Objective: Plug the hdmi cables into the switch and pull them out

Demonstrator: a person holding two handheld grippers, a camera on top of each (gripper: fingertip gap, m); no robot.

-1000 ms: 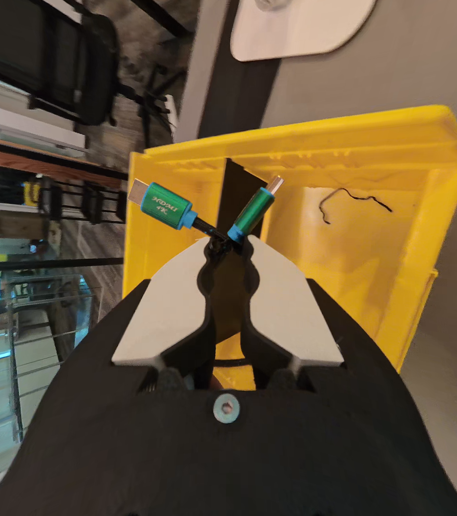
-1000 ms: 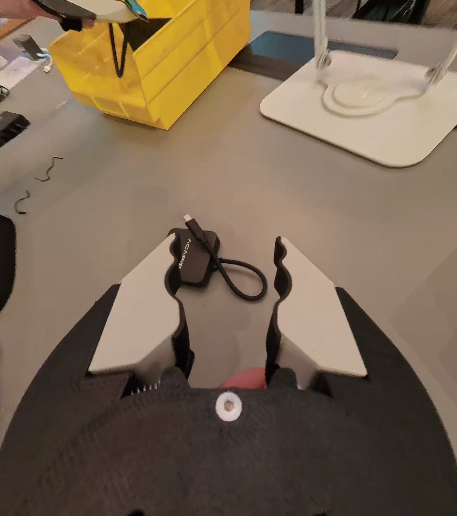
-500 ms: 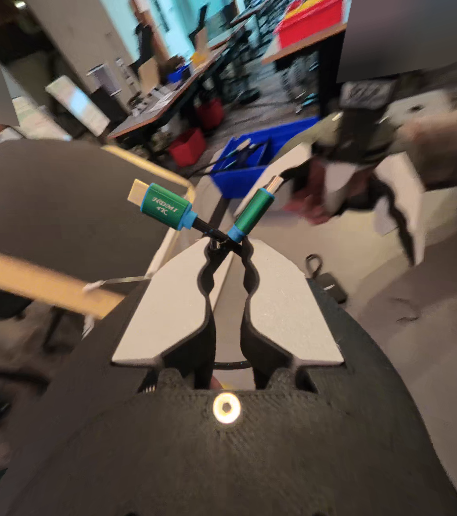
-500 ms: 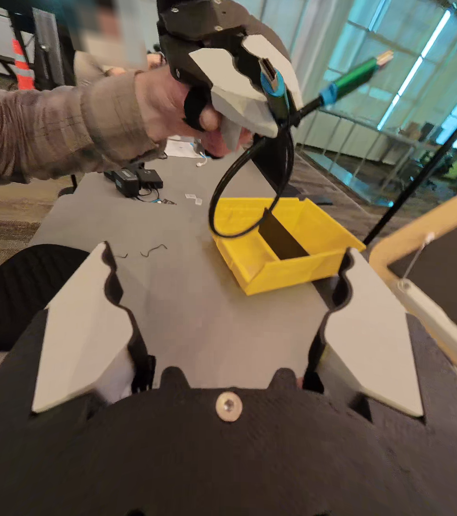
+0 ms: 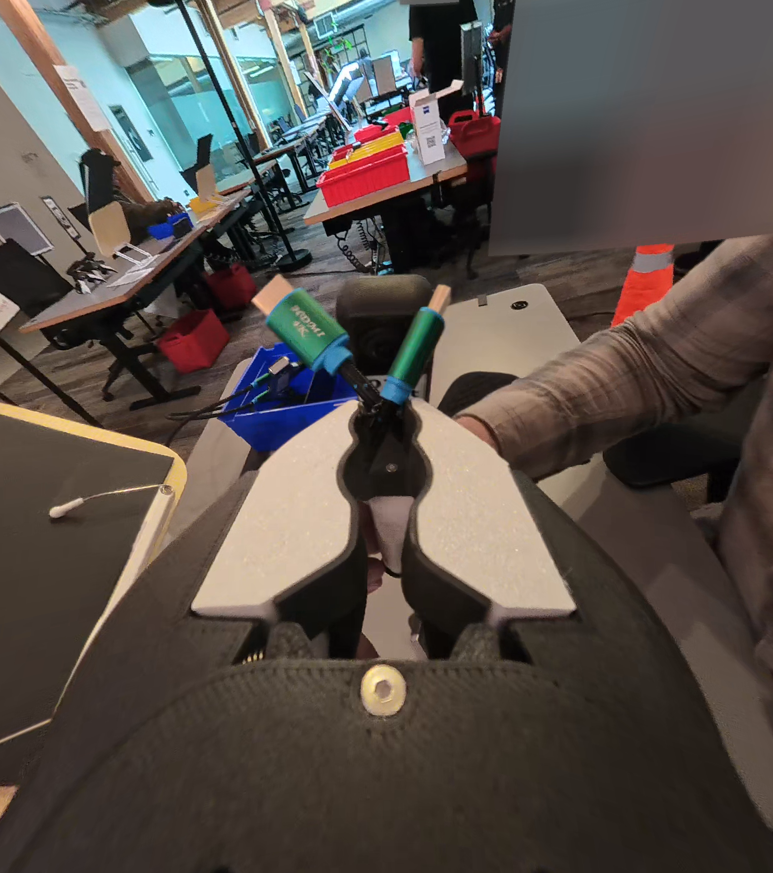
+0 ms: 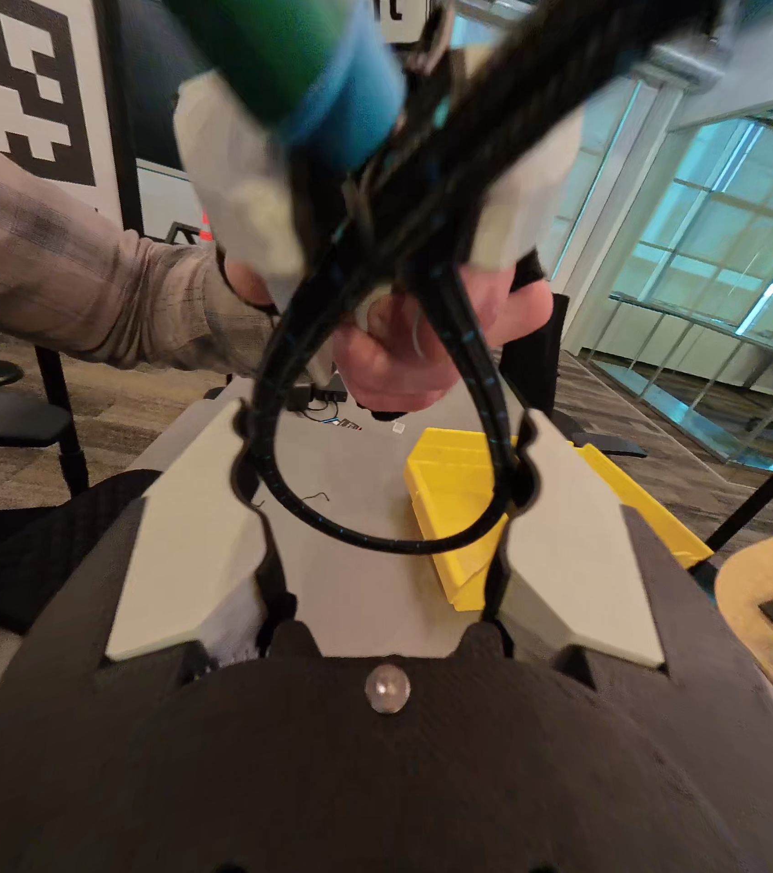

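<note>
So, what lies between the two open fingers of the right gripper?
In the right wrist view, the hanging loop of the black braided HDMI cable lies between the right gripper fingers.

The left gripper (image 5: 382,415) is clamped tight and raised; the right gripper (image 6: 382,453) faces it, fingers spread wide.

- Support surface: grey table (image 6: 351,477), seen in the right wrist view.
- Yellow bin (image 6: 460,496) rests on the table, right of centre.
- Small black devices with cables (image 6: 318,392) lie at the far end.
- Thin black wire scraps (image 6: 316,496) lie near the middle.
</note>
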